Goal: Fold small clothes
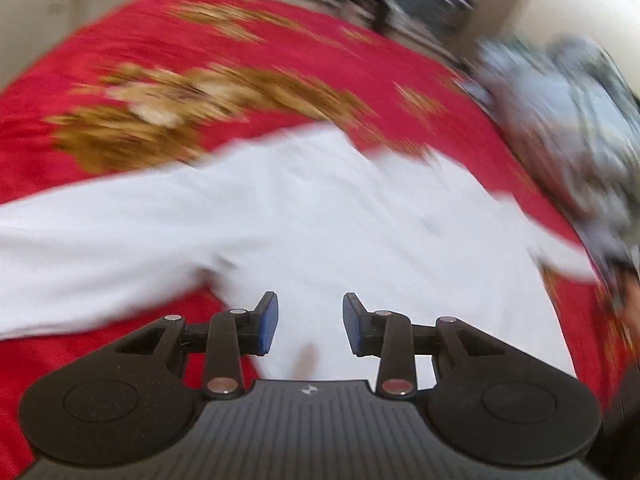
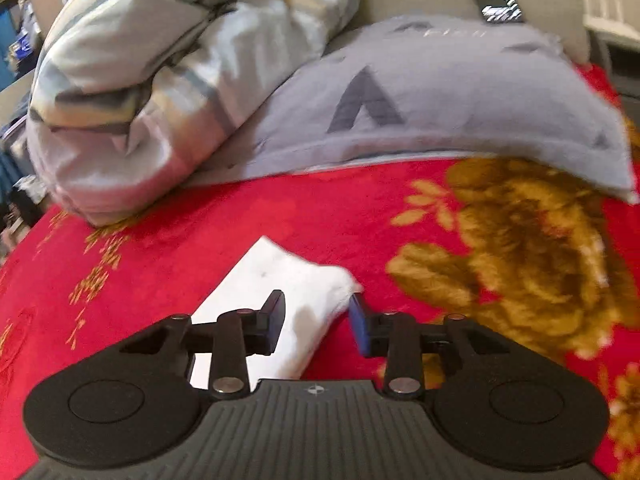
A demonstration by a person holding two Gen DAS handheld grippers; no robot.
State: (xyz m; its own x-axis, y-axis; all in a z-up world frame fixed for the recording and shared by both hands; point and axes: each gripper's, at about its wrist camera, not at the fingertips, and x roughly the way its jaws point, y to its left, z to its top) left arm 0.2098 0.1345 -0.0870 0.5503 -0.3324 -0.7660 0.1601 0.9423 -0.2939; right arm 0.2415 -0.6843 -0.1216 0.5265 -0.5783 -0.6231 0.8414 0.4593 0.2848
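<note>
My left gripper (image 1: 310, 322) hangs over the white garment (image 1: 320, 216), jaws parted, nothing between them. The garment lies spread flat on the red blanket (image 1: 160, 48), one sleeve reaching toward the bed's left edge. My right gripper (image 2: 317, 322) is released too, its fingers straddling the tip of the other sleeve (image 2: 280, 288). Beyond lie a grey pillow (image 2: 440, 92) and a bundled quilt (image 2: 140, 80).
</note>
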